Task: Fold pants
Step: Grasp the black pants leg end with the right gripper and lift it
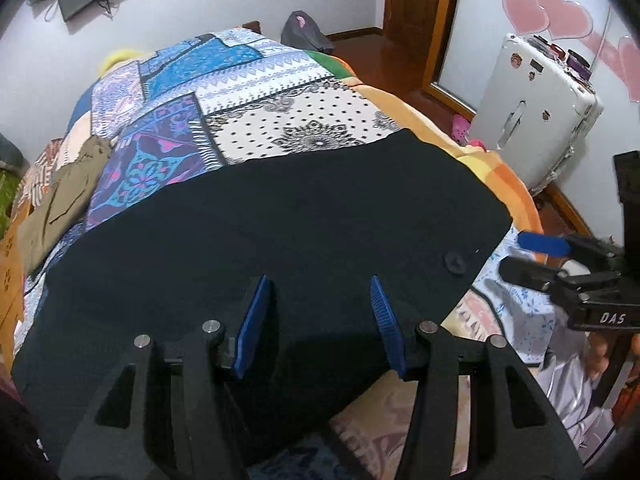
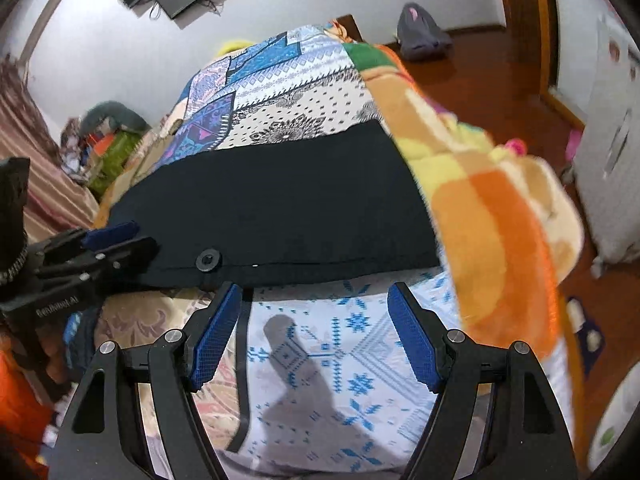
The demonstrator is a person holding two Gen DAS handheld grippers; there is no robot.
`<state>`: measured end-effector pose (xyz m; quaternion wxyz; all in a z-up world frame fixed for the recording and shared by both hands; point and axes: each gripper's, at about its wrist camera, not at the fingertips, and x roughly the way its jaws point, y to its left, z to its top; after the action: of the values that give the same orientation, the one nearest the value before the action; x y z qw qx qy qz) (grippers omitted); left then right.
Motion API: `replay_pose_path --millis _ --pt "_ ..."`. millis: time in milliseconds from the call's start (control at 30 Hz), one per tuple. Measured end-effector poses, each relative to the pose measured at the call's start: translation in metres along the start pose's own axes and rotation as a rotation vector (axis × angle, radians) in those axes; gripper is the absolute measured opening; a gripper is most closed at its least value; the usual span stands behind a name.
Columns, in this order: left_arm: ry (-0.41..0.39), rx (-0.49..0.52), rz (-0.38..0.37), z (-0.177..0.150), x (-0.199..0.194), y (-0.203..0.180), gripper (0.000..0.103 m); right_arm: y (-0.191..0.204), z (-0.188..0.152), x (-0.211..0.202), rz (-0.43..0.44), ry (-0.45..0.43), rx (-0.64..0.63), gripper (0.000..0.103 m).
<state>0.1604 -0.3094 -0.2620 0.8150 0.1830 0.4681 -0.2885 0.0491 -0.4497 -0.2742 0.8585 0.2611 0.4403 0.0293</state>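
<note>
Blue-padded fingers of the left gripper sit nearest the lens, spread apart over the black fabric pants, pinching nothing. Those pants lie flat across the patchwork patterned bedspread, their near hem toward the camera and a round black button close to the right-hand corner. A crumpled olive-brown garment rests at the bed's far left edge.

Further right, the right gripper hovers over the white sheet with blue snowflake motifs, just short of the pants' hem; its jaws are also spread and empty. An orange and yellow fleece blanket hangs off the bed's right side, beside a white hard-shell suitcase.

Judging by this, a shallow pinch may catch only the top layer, so the fold drags unevenly or wrinkles; the blanket's edge could also snag with the hem.

Readable lettering: "DAS" on the right gripper's body in the left view, and, on the left gripper's body in the right view, blurred lettering I cannot read with confidence.
</note>
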Motion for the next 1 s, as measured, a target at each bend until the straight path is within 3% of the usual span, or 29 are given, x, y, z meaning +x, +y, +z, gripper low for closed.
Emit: replay_pose_path --millis 433,567,633,700,733,867,1000 --pt "-0.005 0.039 0.047 0.013 0.022 -0.014 0.051 -0.019 0.009 0.017 0.128 0.008 0.169 0.073" --pt "-0.007 0.040 0.048 0.014 0.023 -0.014 0.052 -0.022 0.016 0.022 0.131 -0.016 0.198 0.059" --pt "-0.010 0.041 0.048 0.013 0.024 -0.014 0.052 -0.022 0.020 0.024 0.136 -0.032 0.194 0.044" --pt "-0.016 0.035 0.038 0.013 0.023 -0.013 0.051 -0.022 0.021 0.023 0.142 -0.048 0.185 0.018" --pt "-0.017 0.030 0.032 0.013 0.023 -0.012 0.051 -0.023 0.021 0.022 0.145 -0.060 0.188 0.013" --pt "-0.019 0.017 0.017 0.013 0.020 -0.010 0.051 -0.024 0.023 0.011 0.152 -0.097 0.175 0.008" --pt "-0.016 0.008 0.000 0.014 0.016 -0.007 0.041 -0.010 0.033 -0.002 0.121 -0.144 0.098 0.007"
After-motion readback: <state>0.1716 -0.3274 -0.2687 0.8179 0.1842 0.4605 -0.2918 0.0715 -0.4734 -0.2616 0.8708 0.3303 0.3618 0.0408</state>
